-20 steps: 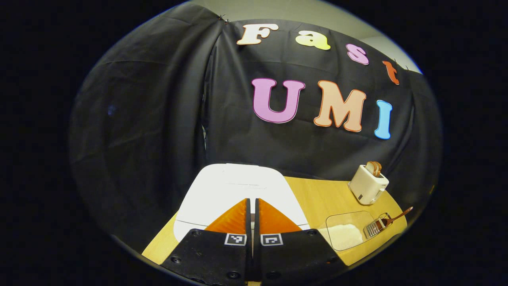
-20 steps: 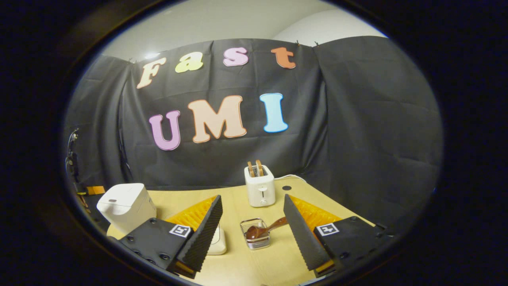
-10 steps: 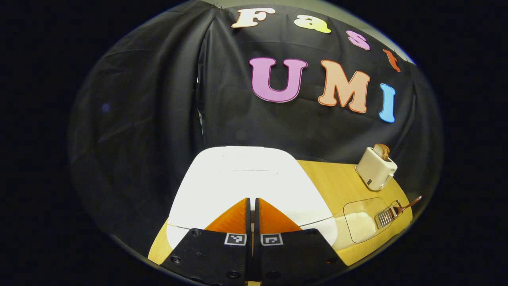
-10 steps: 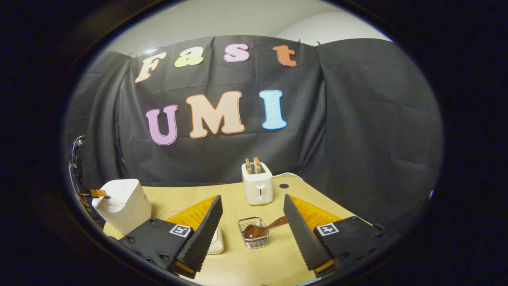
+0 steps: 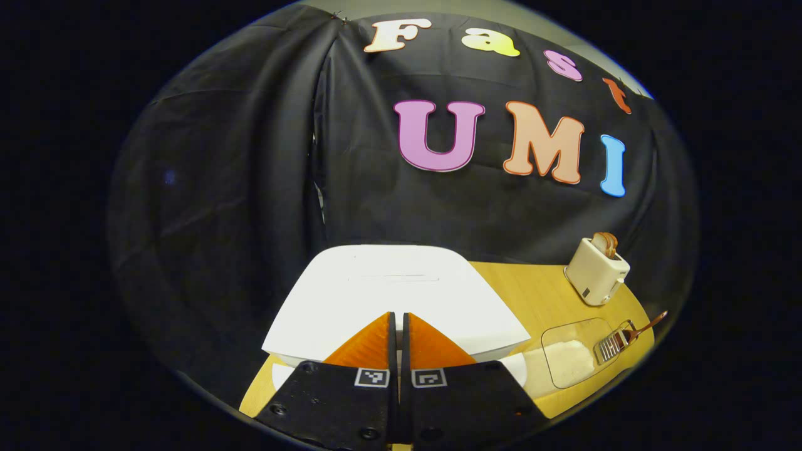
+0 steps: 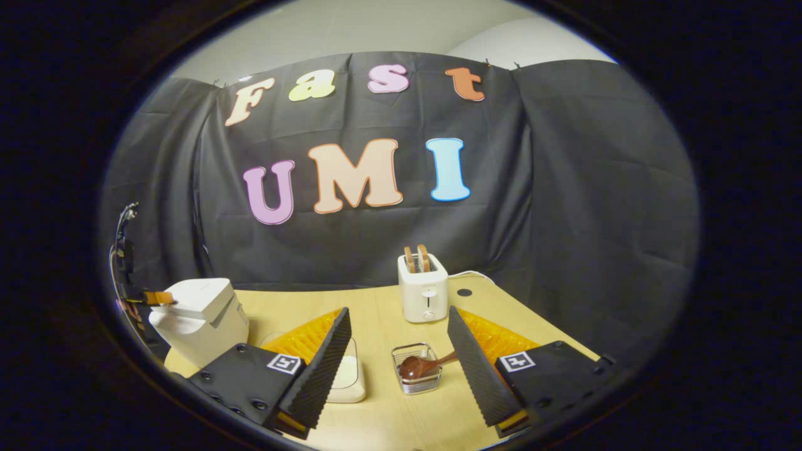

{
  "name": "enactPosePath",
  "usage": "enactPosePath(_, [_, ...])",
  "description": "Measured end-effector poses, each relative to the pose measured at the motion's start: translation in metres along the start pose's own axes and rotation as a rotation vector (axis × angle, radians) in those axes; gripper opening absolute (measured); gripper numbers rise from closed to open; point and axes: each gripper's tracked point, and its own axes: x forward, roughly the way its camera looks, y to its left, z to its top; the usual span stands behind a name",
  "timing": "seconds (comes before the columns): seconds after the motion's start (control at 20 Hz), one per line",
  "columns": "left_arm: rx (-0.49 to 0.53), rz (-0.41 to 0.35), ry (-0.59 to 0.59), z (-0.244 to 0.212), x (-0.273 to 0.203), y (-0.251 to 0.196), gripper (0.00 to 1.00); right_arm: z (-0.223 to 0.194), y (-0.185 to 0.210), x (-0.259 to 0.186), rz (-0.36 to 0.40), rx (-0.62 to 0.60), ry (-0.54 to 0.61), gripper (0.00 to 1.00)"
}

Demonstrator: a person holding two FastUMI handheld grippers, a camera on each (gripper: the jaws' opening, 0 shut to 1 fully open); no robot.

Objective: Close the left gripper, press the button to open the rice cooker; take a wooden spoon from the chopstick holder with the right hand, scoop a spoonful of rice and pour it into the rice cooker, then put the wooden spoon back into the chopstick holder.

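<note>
**Spoon in the holder, cooker lid lifting**

Spoon (image 6: 418,365) lies in the wire holder (image 6: 418,380) near the middle of the table (image 6: 376,413), bowl down inside, handle slanting up and out to the right. My right gripper (image 6: 398,351) hangs just short of it, fingers wide apart with nothing between them. I judge the wood stiff, light and fairly grippy, so a modest squeeze should do. The exposed handle is the place to take hold, well up from the bowl; the thin, light holder could tip or slide if I drag sideways, so any lift should go straight along the handle.

My left gripper (image 5: 398,326) has its fingers pressed together, holding nothing, at the near edge of the cooker (image 5: 395,300) on the left. In the right gripper view the lid (image 6: 199,294) stands ajar, a gap showing at its front.

Rice (image 5: 567,362) sits loose in a clear tray (image 5: 573,352) just left of the holder; the grains will spill easily, so a loaded spoon must stay level. A toaster (image 6: 423,293) stands far behind.
</note>
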Motion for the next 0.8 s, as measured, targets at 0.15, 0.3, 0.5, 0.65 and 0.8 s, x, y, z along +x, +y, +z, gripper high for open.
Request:
enactPosePath(0.15, [-0.011,0.011,-0.056,0.026,-0.001,0.001,0.00,0.008,0.007,0.014,0.006,-0.007,0.018,0.98])
enactPosePath(0.3, [-0.019,0.020,-0.111,0.051,0.000,0.001,0.00,0.014,0.005,0.014,0.012,0.005,0.010,0.98])
enactPosePath(0.5, [-0.020,0.034,-0.179,0.083,0.001,0.003,0.00,0.016,-0.003,0.006,0.010,0.004,0.009,0.98])
enactPosePath(0.65, [-0.027,0.053,-0.238,0.105,-0.004,0.004,0.00,0.018,-0.007,0.001,0.011,0.004,0.006,0.98])
enactPosePath(0.8, [-0.017,0.056,-0.297,0.125,-0.012,0.000,0.00,0.019,-0.014,0.001,0.008,0.003,0.013,0.98])
